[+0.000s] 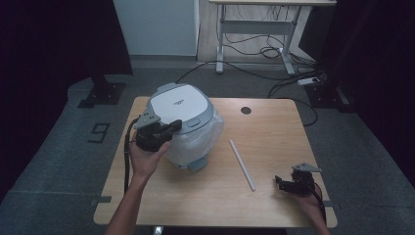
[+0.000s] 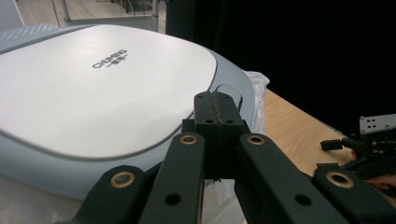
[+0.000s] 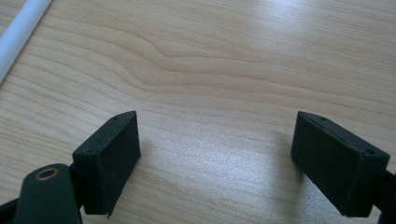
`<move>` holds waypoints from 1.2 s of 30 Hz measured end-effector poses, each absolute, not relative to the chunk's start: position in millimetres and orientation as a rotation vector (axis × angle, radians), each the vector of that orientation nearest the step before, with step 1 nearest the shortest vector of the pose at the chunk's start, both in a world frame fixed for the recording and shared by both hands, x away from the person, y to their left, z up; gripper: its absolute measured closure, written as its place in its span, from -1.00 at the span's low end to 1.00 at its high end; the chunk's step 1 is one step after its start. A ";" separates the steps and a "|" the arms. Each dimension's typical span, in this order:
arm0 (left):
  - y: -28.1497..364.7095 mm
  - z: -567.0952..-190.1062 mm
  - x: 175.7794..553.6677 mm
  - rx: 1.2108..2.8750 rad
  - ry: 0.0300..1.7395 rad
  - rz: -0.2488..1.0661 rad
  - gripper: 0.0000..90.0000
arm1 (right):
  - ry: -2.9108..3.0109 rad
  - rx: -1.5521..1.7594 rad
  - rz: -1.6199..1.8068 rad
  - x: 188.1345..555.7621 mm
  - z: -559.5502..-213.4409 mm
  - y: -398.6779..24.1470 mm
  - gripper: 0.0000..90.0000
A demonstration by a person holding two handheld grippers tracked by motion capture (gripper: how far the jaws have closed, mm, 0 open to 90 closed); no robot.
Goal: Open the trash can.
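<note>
A: What is the left gripper (image 2: pixel 218 105) doing?

B: Its two black jaws are pressed tight together. Nothing is between them. It sits at the edge of the cooker (image 1: pixel 182 125), with its tips just over the rim of the lid (image 2: pixel 98 88).

A: Is it touching the lid?

B: I cannot tell. It is very close.

A: And the right gripper (image 3: pixel 217 158)?

B: Its jaws stand wide apart. It holds nothing. Bare wood shows between them. It is well away from the cooker, near the table's (image 1: pixel 274 127) front corner on the person's right.

A: Where is the cooker?

B: On the table, on the left side. Its lid is down. A clear plastic bag (image 1: pixel 208 134) is wrapped around its body.

A: Anything else?

B: A white stick (image 1: pixel 242 165) lies flat on the table, between the cooker and the right gripper.
</note>
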State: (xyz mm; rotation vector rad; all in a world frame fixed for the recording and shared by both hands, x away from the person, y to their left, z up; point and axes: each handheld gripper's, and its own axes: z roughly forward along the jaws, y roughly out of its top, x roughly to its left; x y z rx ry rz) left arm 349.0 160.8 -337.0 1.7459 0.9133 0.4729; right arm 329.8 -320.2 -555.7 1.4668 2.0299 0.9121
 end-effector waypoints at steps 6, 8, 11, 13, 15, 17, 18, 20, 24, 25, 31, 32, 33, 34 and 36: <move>152.3 -335.1 353.3 1.757 0.902 0.467 1.00 | 2.029 1.469 0.912 329.7 -555.6 -320.1 -0.67; 148.9 -334.8 355.7 1.762 0.901 0.465 1.00 | 2.031 1.469 0.911 329.7 -555.5 -320.2 -0.67; 144.9 -334.6 359.2 1.768 0.899 0.459 1.00 | 2.031 1.469 0.911 329.7 -555.5 -320.2 -0.67; 142.3 -334.3 360.9 1.768 0.897 0.454 1.00 | 2.031 1.469 0.911 329.7 -555.4 -320.2 -0.67; 140.1 -333.7 362.2 1.768 0.894 0.453 1.00 | 2.032 1.469 0.911 329.7 -555.4 -320.2 -0.67; 137.6 -333.5 364.5 1.770 0.894 0.452 1.00 | 2.032 1.469 0.911 329.7 -555.4 -320.2 -0.67; 136.4 -333.7 365.7 1.771 0.897 0.449 1.00 | 2.033 1.469 0.909 329.6 -555.3 -320.3 -0.67; 133.7 -334.4 368.9 1.778 0.897 0.444 1.00 | 2.033 1.469 0.909 329.6 -555.3 -320.3 -0.67; 130.3 -335.5 371.4 1.785 0.899 0.441 1.00 | 2.033 1.469 0.909 329.6 -555.3 -320.3 -0.67; 128.9 -336.3 372.3 1.787 0.900 0.439 1.00 | 2.033 1.469 0.909 329.6 -555.3 -320.3 -0.67; 128.9 -337.0 372.8 1.779 0.907 0.420 1.00 | 2.033 1.469 0.909 329.6 -555.3 -320.3 -0.67; 129.3 -337.2 372.8 1.777 0.907 0.415 1.00 | 2.033 1.469 0.909 329.6 -555.3 -320.3 -0.67; 129.6 -337.5 372.8 1.774 0.908 0.413 1.00 | 2.033 1.469 0.909 329.6 -555.3 -320.3 -0.67; 129.8 -338.0 372.8 1.769 0.908 0.410 1.00 | 2.033 1.469 0.909 329.6 -555.3 -320.3 -0.67; 130.2 -338.6 372.7 1.765 0.909 0.407 1.00 | 2.033 1.469 0.909 329.6 -555.3 -320.3 -0.67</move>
